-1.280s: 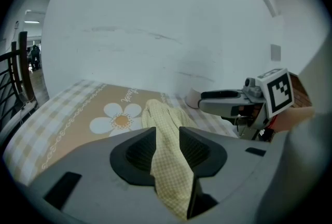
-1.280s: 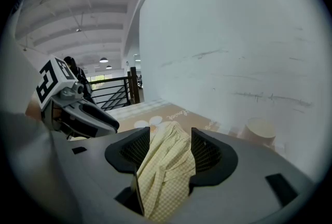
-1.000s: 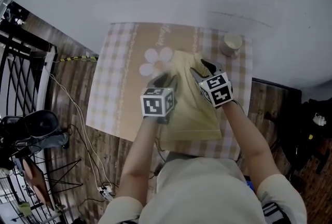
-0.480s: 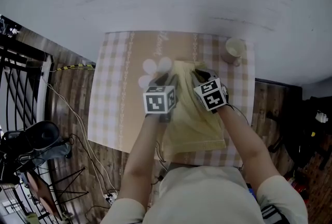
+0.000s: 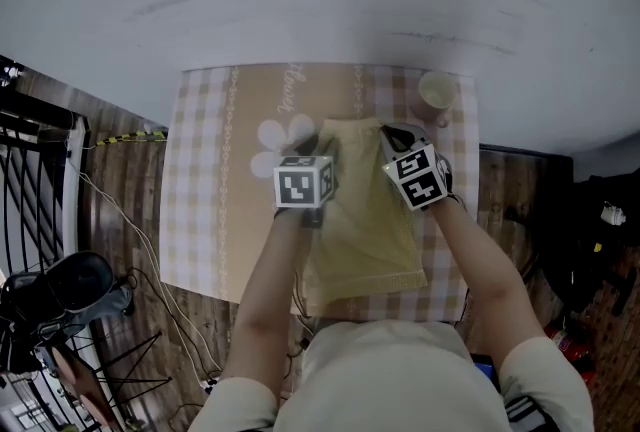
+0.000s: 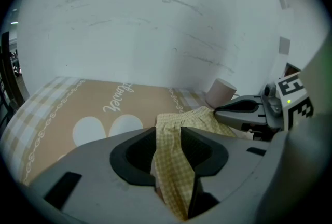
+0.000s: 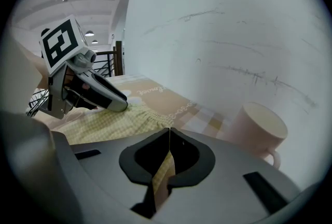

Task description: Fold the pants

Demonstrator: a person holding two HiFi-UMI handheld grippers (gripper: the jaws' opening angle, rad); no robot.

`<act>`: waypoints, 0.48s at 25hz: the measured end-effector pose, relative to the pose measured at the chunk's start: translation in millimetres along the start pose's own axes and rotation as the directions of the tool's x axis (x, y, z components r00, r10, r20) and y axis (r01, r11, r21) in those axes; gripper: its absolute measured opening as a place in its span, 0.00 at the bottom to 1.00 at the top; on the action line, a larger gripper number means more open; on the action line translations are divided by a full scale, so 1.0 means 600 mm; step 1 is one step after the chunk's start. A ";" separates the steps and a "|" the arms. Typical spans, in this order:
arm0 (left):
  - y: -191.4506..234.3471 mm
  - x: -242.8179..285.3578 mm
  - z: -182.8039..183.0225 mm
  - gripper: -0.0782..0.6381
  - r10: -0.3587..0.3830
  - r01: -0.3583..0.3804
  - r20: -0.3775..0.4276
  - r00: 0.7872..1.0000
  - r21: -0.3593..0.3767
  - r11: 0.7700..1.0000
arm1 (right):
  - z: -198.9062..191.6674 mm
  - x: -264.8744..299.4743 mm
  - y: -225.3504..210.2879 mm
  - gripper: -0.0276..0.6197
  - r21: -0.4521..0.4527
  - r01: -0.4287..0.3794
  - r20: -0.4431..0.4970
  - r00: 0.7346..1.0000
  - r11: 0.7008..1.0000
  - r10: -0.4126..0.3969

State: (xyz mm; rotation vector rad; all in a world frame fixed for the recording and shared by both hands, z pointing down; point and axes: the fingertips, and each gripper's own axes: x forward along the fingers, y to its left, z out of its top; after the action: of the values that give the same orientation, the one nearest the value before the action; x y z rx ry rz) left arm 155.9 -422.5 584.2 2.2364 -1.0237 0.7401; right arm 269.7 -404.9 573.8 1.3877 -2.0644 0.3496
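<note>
Near the cup (image 5: 437,91), right tool (image 7: 169,132) pinches the pants (image 5: 368,220); left tool (image 6: 168,137) is opening around them. I'd lay both corners level.

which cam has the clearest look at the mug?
Right gripper view: the mug sits large at lower right, upright, rim and handle clear. Left gripper view: it is small, base hidden. Head view: tiny, from above, at the far right corner of the table.

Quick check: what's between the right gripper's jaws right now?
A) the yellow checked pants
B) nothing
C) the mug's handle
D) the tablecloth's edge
A: in the right gripper view the right gripper has its jaws closed on a fold of the yellow checked pants, and the mug stands apart, untouched.
</note>
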 end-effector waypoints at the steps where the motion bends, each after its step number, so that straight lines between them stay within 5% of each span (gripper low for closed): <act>1: -0.001 0.004 0.001 0.30 0.002 -0.002 -0.004 1.000 0.009 1.000 | -0.002 0.000 -0.007 0.05 0.002 0.003 0.000 1.000 1.000 -0.003; 12: 0.002 0.029 -0.002 0.31 0.018 -0.016 -0.046 0.999 0.047 0.999 | -0.009 0.009 -0.020 0.05 0.068 0.000 0.003 1.000 0.998 0.000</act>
State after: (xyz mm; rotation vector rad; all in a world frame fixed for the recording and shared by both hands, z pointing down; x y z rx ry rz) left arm 164.4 -430.9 597.2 2.2416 -1.0143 0.8274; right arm 281.0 -411.3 579.9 1.4290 -2.0716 0.4217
